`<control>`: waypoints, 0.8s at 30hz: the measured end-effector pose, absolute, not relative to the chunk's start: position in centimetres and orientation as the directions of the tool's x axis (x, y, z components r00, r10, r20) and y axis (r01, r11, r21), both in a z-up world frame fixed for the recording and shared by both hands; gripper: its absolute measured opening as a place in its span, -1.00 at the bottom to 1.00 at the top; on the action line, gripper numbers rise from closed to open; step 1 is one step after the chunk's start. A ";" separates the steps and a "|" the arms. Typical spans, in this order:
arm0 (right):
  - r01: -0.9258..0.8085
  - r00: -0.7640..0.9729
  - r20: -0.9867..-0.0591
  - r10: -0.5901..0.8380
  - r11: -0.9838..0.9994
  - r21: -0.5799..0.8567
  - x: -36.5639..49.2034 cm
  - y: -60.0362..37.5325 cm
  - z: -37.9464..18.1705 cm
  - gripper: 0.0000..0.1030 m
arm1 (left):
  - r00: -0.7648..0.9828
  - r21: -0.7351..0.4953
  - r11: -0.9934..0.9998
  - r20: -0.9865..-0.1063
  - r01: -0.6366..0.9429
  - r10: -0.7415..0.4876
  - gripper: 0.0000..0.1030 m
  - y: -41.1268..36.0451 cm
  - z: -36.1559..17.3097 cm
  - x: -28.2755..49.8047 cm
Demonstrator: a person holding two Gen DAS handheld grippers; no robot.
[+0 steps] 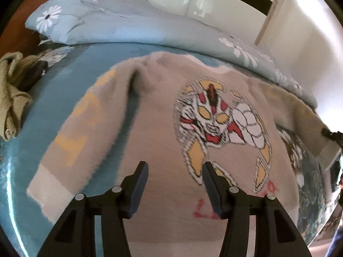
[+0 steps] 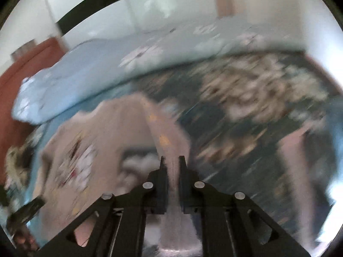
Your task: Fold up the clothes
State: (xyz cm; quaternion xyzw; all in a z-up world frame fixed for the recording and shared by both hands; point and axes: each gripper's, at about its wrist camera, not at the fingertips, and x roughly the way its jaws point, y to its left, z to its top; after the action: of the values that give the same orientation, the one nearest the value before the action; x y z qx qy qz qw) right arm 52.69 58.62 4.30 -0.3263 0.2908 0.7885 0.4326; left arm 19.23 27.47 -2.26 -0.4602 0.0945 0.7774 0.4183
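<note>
The right wrist view is badly smeared by motion blur, so we can barely make out the floral pattern of the bed sheet point(image 2: 257, 111) and the print on the beige sweater point(image 2: 103, 141). What we can read there: the right gripper point(image 2: 172, 165) has its jaws nearly together, clamped on a strip of the sweater's fabric, which looks like a sleeve rising from the bed towards the camera. The left wrist view is sharper. There we see the sweater point(image 1: 163, 128) spread front-up on the teal bed point(image 1: 57, 98), its red, yellow and white masked-figure print plain to see and its lower hem cut off behind the left gripper point(image 1: 174, 169), whose jaws stand wide apart above the fabric, holding nothing. Only this view shows an olive garment point(image 1: 12, 94) bunched at the left edge, partly cropped. A pale blue daisy-print quilt point(image 1: 111, 23) lies heaped along the far side of the bed in both views.
</note>
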 end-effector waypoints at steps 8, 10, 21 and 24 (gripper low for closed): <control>-0.946 -0.317 -0.802 0.506 -0.231 0.228 54.0 66.6 3.1 -0.83 | -0.317 -0.243 -0.732 -0.783 -0.637 0.536 0.09 22.8 -2.0 15.1; -0.951 -0.303 -0.796 0.525 -0.226 0.212 53.5 67.0 3.3 -0.77 | -0.347 -0.245 -0.772 -0.786 -0.586 0.512 0.09 20.9 -2.3 13.6; -0.943 -0.310 -0.563 0.766 -0.325 0.077 49.5 61.3 10.1 0.06 | -0.347 -0.273 -0.867 -0.834 -0.417 0.429 0.09 14.4 -6.2 10.4; -0.890 -0.425 -0.574 0.700 -0.440 0.123 47.6 58.3 9.4 0.07 | -0.356 -0.280 -0.868 -0.827 -0.409 0.435 0.09 14.1 -6.6 10.5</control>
State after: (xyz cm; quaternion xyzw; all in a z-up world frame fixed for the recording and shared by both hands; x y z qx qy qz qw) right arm 47.57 58.32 9.40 -0.2263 0.2095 0.8177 0.4861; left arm 10.53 14.08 -6.57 -0.5062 -0.0126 0.8234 0.2563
